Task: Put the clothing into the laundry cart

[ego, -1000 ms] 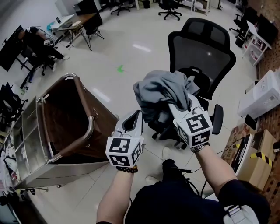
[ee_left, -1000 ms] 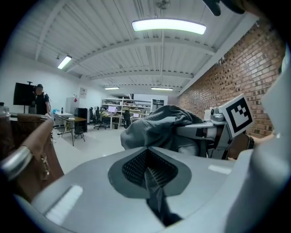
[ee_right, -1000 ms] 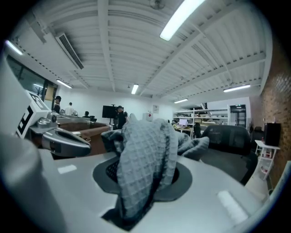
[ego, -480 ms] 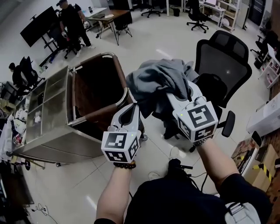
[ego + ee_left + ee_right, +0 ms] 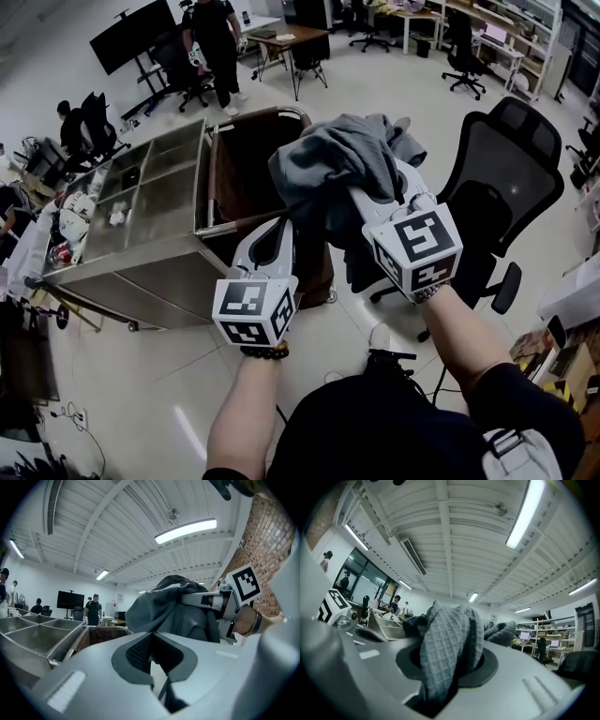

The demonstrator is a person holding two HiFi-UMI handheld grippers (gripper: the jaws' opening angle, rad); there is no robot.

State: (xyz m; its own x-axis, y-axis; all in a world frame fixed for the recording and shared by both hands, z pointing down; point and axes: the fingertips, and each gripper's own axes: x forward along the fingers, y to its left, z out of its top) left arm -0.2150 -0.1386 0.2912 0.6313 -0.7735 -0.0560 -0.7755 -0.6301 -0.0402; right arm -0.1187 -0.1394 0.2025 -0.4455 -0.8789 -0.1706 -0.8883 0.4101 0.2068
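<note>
A grey garment (image 5: 330, 161) hangs bunched from my right gripper (image 5: 364, 193), which is shut on it and held high. In the right gripper view the waffle-knit cloth (image 5: 449, 644) fills the gap between the jaws of that gripper (image 5: 452, 667). The laundry cart (image 5: 246, 223) has a brown liner and a metal rim. It stands just beyond and below the garment. My left gripper (image 5: 272, 242) is beside the right one, lower and to the left, shut and holding nothing. The left gripper view shows its closed pads (image 5: 140, 651), the garment (image 5: 164, 611) and the cart's rim (image 5: 101, 629).
A steel trolley with open compartments (image 5: 141, 192) adjoins the cart on the left. A black office chair (image 5: 506, 178) stands to the right. A person (image 5: 216, 37) stands at desks at the back and another (image 5: 73, 127) sits at the far left.
The view has swung left, so the cart now lies straight ahead under the garment instead of off to the left. The chair has slid right. Both grippers keep their hold and spacing.
</note>
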